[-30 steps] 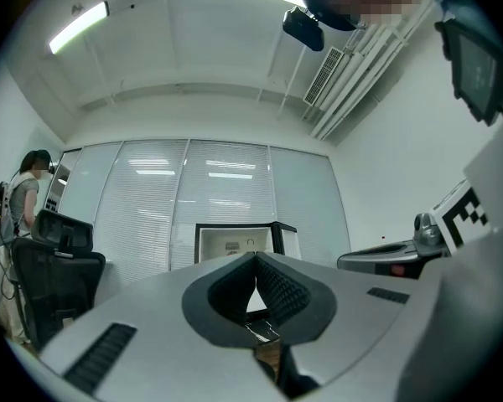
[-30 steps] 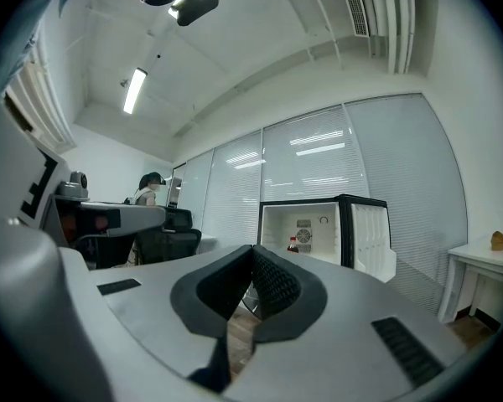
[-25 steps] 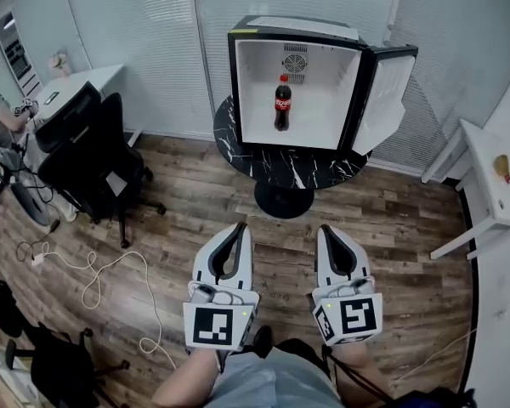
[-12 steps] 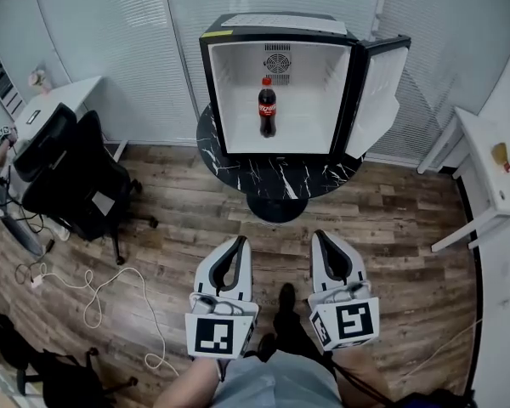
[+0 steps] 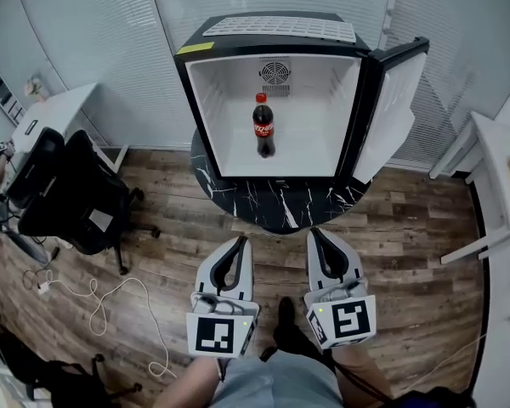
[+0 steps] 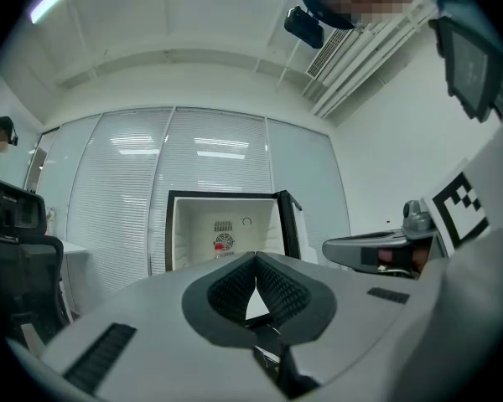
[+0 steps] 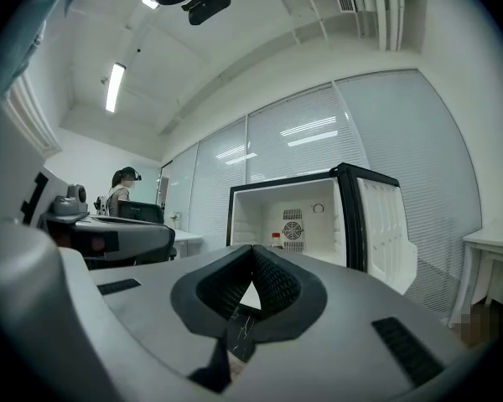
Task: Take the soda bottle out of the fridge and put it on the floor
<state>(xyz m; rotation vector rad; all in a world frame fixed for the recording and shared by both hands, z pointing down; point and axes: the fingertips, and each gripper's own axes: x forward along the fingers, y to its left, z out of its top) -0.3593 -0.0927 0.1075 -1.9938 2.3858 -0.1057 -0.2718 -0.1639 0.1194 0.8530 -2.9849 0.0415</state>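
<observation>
A dark soda bottle (image 5: 263, 126) with a red label and red cap stands upright inside the open white-lined mini fridge (image 5: 206, 100). The fridge sits on a round black marble table (image 5: 280, 202). My left gripper (image 5: 240, 241) and right gripper (image 5: 314, 233) are side by side over the wood floor, short of the table, both shut and empty. In the left gripper view the bottle's label (image 6: 224, 244) peeks just above my closed left gripper (image 6: 256, 258). In the right gripper view only the bottle's cap (image 7: 276, 238) shows above my shut right gripper (image 7: 253, 248).
The fridge door (image 5: 393, 109) hangs open to the right. A black office chair (image 5: 76, 194) and a white desk (image 5: 55, 109) stand at the left, a white table (image 5: 501, 185) at the right. A white cable (image 5: 110, 296) lies on the floor. A person (image 7: 121, 193) sits far left.
Both grippers and the head have moved toward the fridge, which now looks larger and nearer. The jaws of both stayed shut. The bottle has not moved.
</observation>
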